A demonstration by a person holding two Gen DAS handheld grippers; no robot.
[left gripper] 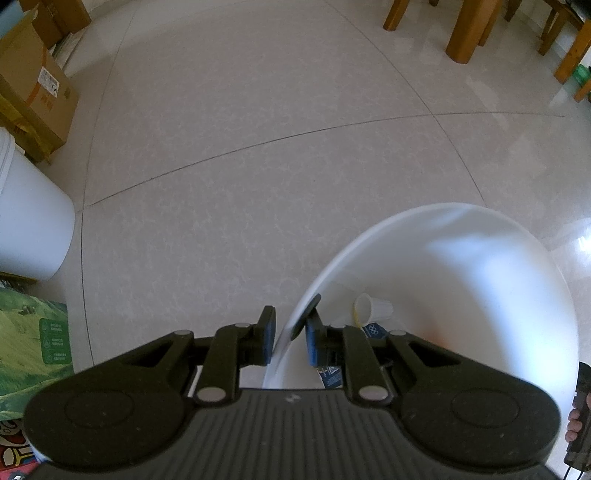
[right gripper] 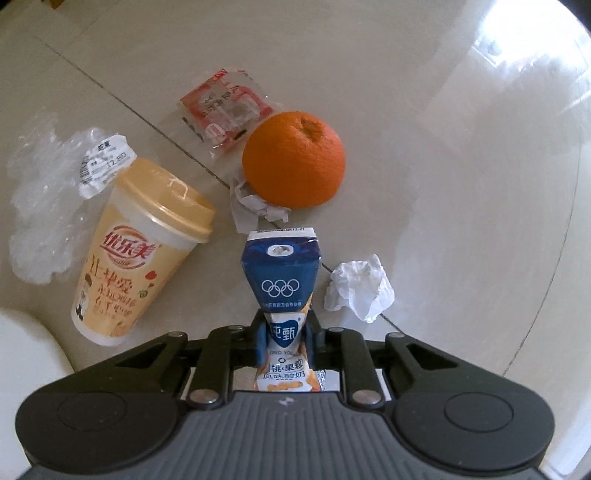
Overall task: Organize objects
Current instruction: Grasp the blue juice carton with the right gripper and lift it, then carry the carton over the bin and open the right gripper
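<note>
In the right wrist view my right gripper [right gripper: 285, 328] is shut on a blue yogurt carton [right gripper: 280, 273], which is pinched in at the waist between the pads. Beyond it on the tiled floor lie an orange [right gripper: 293, 160], a tipped milk-tea cup [right gripper: 136, 251] with a tan lid, a red snack wrapper [right gripper: 225, 110], a crumpled tissue [right gripper: 358, 286] and a clear plastic bag [right gripper: 40, 206]. In the left wrist view my left gripper [left gripper: 290, 328] is shut on the rim of a white bin [left gripper: 369, 236]. Inside the bin lie a small white cup [left gripper: 373, 312] and another blue carton [left gripper: 373, 329].
Cardboard boxes [left gripper: 33, 92] and a white bucket [left gripper: 29, 221] stand at the left, with a green printed box [left gripper: 33, 343] below them. Wooden furniture legs [left gripper: 469, 29] rise at the far right. A person's hand [left gripper: 574, 424] shows at the right edge.
</note>
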